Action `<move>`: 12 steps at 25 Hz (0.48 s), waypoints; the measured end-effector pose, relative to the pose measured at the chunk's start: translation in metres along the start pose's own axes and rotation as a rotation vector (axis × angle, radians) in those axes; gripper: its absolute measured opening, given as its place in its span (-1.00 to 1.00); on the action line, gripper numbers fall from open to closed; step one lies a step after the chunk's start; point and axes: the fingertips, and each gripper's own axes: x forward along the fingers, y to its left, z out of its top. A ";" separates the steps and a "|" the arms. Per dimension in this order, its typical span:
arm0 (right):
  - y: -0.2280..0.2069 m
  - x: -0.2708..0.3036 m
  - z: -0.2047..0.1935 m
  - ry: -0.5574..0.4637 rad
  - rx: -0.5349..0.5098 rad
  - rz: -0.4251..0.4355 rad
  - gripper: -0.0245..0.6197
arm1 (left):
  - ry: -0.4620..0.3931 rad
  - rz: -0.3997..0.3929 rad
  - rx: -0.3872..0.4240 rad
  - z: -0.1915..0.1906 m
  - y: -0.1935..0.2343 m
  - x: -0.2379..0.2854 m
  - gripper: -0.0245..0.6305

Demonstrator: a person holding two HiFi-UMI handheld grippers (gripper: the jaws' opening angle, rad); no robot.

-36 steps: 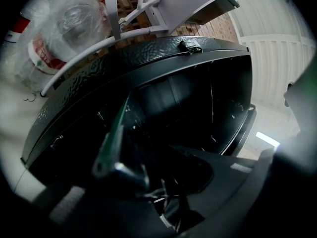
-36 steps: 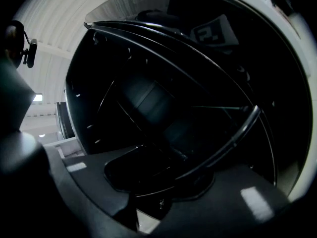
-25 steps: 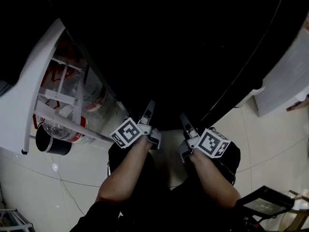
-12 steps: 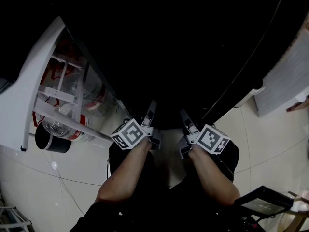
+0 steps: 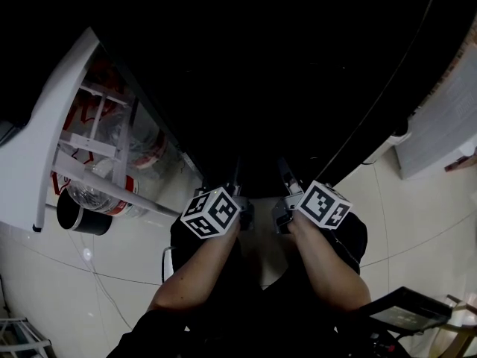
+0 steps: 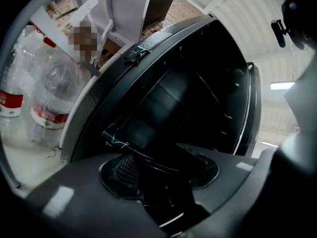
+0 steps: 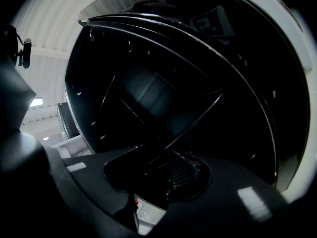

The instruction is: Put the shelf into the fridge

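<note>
The fridge [image 5: 283,66] is a black cavity, too dark to read from the head view. A dark flat shelf [image 6: 148,128] lies inside it, and it also shows as a dark panel [image 7: 158,100] in the right gripper view. Both grippers point level into the opening, side by side. My left gripper [image 5: 238,177] [image 6: 166,175] has just been opening its jaws; the pads stand apart and press on nothing. My right gripper [image 5: 285,179] [image 7: 153,175] has just opened a little further and is also empty. Whether the shelf's front edge reaches between either pair of jaws is lost in the dark.
The white fridge door [image 5: 45,140] stands swung out at the left, its racks holding plastic bottles [image 5: 97,192] [image 6: 47,108]. A black cup [image 5: 78,218] sits below it. A white unit [image 5: 440,125] is at the right, a black device [image 5: 410,308] at the lower right, and a cable [image 5: 97,274] on the tiled floor.
The left gripper has rolled, its marker cube showing other faces, and its jaws have opened. The right gripper has shifted slightly up and toward the fridge.
</note>
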 end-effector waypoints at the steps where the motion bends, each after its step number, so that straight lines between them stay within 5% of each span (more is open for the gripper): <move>1: 0.000 0.003 0.000 -0.003 -0.009 -0.001 -0.51 | 0.000 0.005 0.010 0.001 0.002 0.002 -0.38; 12: -0.001 0.012 -0.002 0.025 -0.095 -0.023 -0.49 | -0.003 -0.009 0.016 0.006 0.014 0.020 -0.34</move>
